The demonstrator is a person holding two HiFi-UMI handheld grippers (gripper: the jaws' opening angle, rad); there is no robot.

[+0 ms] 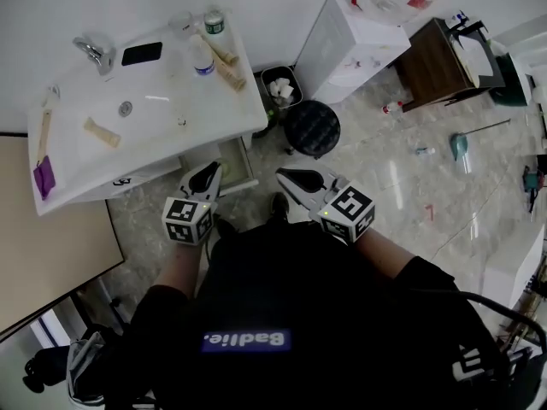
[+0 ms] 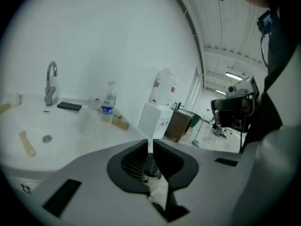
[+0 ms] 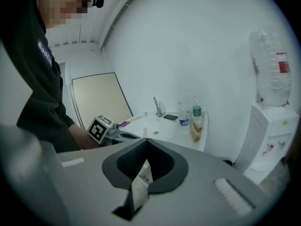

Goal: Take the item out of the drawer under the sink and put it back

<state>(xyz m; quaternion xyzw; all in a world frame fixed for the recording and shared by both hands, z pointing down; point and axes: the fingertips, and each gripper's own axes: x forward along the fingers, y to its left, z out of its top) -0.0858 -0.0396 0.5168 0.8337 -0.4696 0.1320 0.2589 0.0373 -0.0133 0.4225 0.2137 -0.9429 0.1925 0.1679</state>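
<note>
The left gripper, white-bodied with black jaws, is raised in front of the person. Its tips are drawn in to a hairline slit with nothing in it. The right gripper, of the same make, is beside it with its tips meeting, also empty. Both point forward and somewhat down, toward the vanity.

Just beyond the left gripper's tips, the shallow white drawer is pulled out from under the white sink counter. Its open end faces the person, and its greyish inside shows in the head view. No item can be made out in the drawer, so I cannot tell which way it points or how its long axis lies. The drawer's own long axis seems to run out from the cabinet toward the person.

With the drawer open and both grippers empty, I judge this to be the point just ahead of a reach into the drawer. It could also be the point where the item is already back and only the drawer remains to be closed. Reaching in would mean lowering one gripper over the front lip, tilting it down and spreading its jaws first.

Farther off are a black round stool and a small bin holding white paper. On the counter are a chrome faucet and a black phone.
</note>
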